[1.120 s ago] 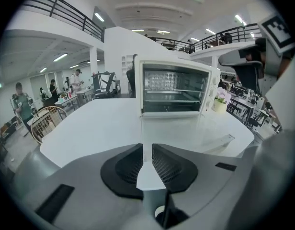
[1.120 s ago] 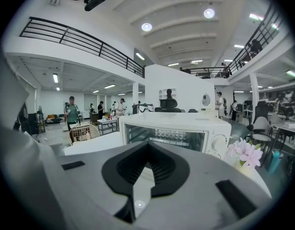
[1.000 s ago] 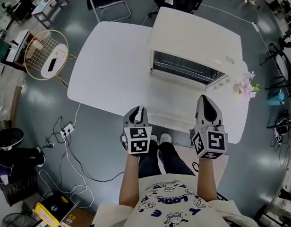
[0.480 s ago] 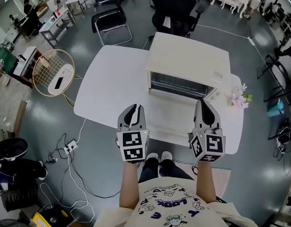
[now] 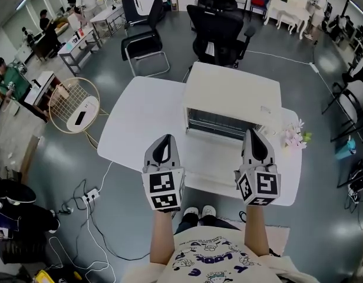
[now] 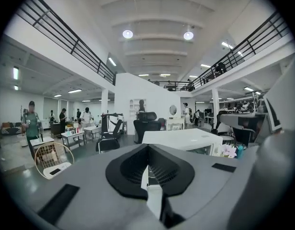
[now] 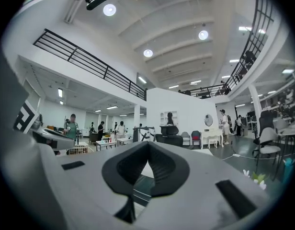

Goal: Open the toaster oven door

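A cream toaster oven stands on the white table. Its dark rack opening faces me and its door lies folded down in front. My left gripper hovers at the table's near edge, left of the door, shut with nothing in it. My right gripper hangs at the door's right end, tips together and empty. In the left gripper view the oven shows beyond the closed fingertips. The right gripper view looks over its own jaws into the hall.
Pink flowers stand on the table right of the oven. A black office chair and a second chair stand behind the table. A round wire basket and floor cables lie left. People stand at the desks far left.
Both grippers have drawn back from the oven toward me. The left jaws have closed. The head view has lifted and takes in more of the room.
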Tool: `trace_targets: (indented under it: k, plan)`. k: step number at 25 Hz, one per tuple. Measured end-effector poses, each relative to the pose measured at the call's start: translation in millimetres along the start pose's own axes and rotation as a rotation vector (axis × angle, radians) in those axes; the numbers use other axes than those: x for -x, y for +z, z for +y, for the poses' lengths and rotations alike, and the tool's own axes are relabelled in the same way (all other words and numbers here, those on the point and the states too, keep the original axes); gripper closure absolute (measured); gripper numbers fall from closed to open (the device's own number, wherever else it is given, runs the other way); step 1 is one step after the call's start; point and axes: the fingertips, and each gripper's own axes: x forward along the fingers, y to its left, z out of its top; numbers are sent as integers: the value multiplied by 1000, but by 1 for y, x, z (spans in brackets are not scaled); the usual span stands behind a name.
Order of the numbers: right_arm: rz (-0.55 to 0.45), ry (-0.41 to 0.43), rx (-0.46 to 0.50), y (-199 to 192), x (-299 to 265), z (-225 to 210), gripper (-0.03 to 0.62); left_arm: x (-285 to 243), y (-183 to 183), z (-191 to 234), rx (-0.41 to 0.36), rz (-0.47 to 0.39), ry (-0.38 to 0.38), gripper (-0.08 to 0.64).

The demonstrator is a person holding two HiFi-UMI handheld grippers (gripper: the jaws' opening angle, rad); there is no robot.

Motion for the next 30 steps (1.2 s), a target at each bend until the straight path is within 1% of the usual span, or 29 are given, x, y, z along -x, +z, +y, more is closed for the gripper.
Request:
trace_targets:
  k: [5,11,21,30]
  plan:
    - [-31,11,16,15,0,-3,595,7,25,-6,2,-52,3,555]
    - [-46,12,20,26,2,-13,595,11,42,-13,-10,-86,13,555]
    - [-62,0,23,33,3,-19,595,10,53,-18,-25,-107,8,555]
    - [-48,6,30,28,-5,-21,595,3,55,-18,-29,-109,9,555]
